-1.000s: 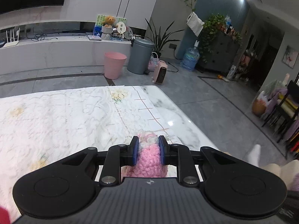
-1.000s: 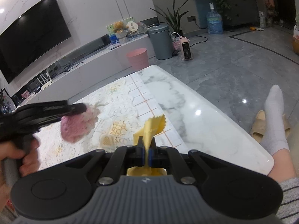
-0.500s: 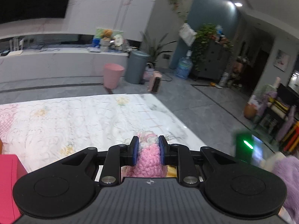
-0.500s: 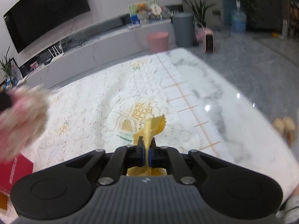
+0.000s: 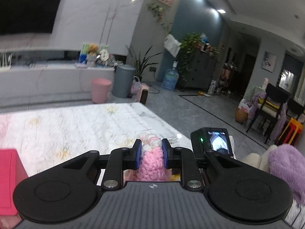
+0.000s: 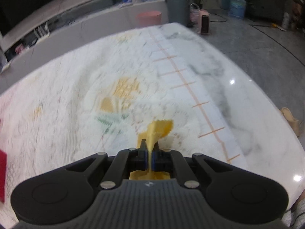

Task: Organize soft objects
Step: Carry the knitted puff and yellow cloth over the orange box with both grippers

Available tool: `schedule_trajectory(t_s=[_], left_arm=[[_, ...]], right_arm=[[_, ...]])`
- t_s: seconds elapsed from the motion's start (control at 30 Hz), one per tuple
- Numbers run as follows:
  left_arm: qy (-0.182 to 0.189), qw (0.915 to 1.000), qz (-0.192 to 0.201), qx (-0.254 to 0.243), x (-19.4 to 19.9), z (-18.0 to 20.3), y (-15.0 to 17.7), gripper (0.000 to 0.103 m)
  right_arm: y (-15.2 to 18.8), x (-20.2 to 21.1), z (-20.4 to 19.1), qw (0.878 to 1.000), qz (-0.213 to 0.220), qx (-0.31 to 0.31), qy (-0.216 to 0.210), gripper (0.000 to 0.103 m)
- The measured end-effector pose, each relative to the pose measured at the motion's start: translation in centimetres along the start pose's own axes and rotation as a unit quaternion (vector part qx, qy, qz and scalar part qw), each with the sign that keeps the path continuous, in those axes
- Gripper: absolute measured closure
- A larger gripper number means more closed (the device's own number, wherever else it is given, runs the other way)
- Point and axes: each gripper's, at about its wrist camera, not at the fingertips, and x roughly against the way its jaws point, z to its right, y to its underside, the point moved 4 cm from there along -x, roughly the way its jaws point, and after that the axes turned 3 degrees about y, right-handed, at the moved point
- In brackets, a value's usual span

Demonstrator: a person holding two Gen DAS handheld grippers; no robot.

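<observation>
My left gripper (image 5: 151, 151) is clamped on the pink crocheted piece (image 5: 151, 164), its 2 blue pads pressing into the yarn from either side, with a paler tuft poking out past the tips. My right gripper (image 6: 150, 157) is pinched tight on the yellow cloth (image 6: 159, 129), a thin fold of it between the jaws and a zigzag-edged flap standing up beyond them. Both soft things are off the surface, carried above the patterned tablecloth (image 6: 76, 99) that covers most of the marble table (image 6: 238, 99). At the left edge of my left view sits a red box (image 5: 8, 179), probably where these go, though the blur leaves me unsure. Beside my left gripper, to the right, I see the back of a small camera screen (image 5: 217, 141) and a purple fluffy thing (image 5: 286, 168) low at the edge.

The risks I judge: the cloth is held by only a narrow fold, so a quick swing could let it slip out. With 2 grippers this close together, I could knock them together or snag yarn on the cloth.
</observation>
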Motion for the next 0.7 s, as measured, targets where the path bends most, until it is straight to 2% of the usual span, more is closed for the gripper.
schedule_trajectory(t_s=[0.1,0.2,0.5,0.6,0.7], left_arm=[[-0.016,0.9999,-0.007,-0.001,0.1,-0.5,0.2,0.078],[-0.047,0.9986,-0.021,-0.013,0.5,-0.6,0.5,0.078],[-0.088,0.9952,-0.038,-0.022,1.8,-1.0,0.3,0.078],[-0.098,0.9942,-0.041,-0.02,2.2,-1.4,0.1,0.078],[-0.104,0.9937,-0.04,-0.007,3.2,-2.1,-0.4,0.078]], right_arm=[[0.3,-0.1,-0.7,0.999,0.012,0.035,0.018,0.102],[0.1,-0.1,-0.3,0.999,0.007,0.016,0.027,0.102],[0.3,-0.1,-0.6,0.998,0.012,0.029,0.053,0.102],[0.5,-0.1,-0.9,0.993,0.028,0.063,0.097,0.102],[0.6,0.0,-1.0,0.992,0.031,0.061,0.105,0.102]])
